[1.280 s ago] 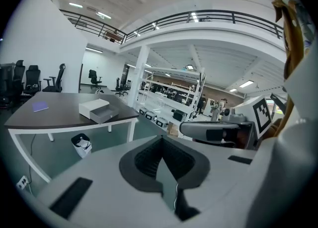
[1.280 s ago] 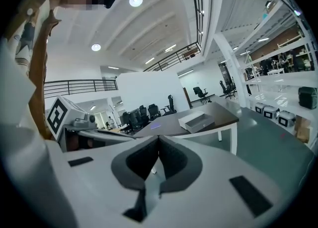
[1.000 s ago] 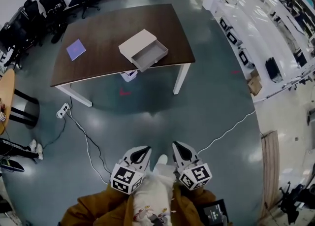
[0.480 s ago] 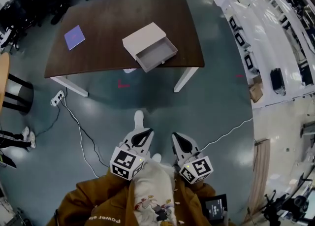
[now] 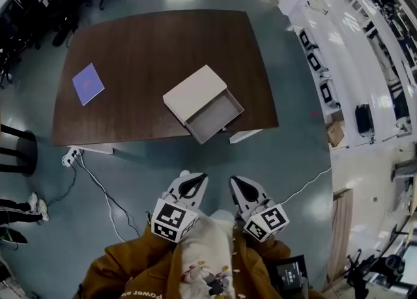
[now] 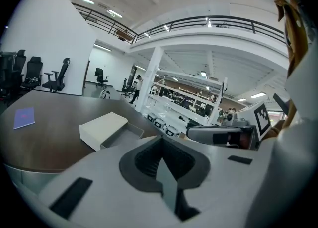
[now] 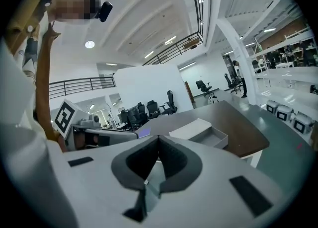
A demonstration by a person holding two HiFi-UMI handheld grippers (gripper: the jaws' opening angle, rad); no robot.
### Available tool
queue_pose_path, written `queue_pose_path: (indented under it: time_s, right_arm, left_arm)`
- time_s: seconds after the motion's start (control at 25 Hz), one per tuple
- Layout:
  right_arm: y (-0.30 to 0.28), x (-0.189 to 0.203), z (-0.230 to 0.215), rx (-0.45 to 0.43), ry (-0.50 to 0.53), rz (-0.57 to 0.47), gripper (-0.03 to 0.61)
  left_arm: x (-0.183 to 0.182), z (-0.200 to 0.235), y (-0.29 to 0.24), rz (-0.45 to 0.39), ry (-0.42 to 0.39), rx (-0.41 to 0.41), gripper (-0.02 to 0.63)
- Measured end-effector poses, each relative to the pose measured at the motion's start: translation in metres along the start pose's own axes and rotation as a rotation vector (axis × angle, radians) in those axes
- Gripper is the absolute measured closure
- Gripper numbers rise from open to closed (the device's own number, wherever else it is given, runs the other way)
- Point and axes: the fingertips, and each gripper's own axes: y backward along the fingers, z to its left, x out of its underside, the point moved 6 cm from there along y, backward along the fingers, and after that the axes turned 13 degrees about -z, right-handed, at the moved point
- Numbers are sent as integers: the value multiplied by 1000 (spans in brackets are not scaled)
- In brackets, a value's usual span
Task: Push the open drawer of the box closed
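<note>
On the table's (image 5: 150, 37) left side lies a purple notebook (image 5: 87, 83), well apart from the box (image 5: 195, 94). That box sits right of centre by the near edge, its drawer (image 5: 215, 117) pulled out toward the near right and empty. Nearer, off the table, the left gripper (image 5: 194, 180) hangs with jaws clenched on nothing, and the right gripper (image 5: 236, 182) beside it is likewise closed and empty. The approach looks to be the step in hand. Next, a gripper likely needs to reach the drawer's near front panel and press it squarely toward the far left, into the box.
</note>
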Motion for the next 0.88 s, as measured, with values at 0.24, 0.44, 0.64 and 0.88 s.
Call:
queue_pose_path:
  time_s: [0.24, 0.44, 0.64, 0.88]
  right_arm:
    - [-48, -3, -28, 28, 7, 18, 572]
    - [-63, -8, -59, 13, 54, 64, 572]
    - [-76, 1, -94, -30, 114, 97, 571]
    - [-89, 11, -130, -81, 131, 132, 569]
  left_arm:
    - [-8, 43, -32, 28, 14, 17, 609]
    - [-12, 49, -62, 39, 23, -17, 609]
    - [-6, 53, -96, 45, -24, -68, 609]
    - [11, 52, -132, 84, -50, -103, 609]
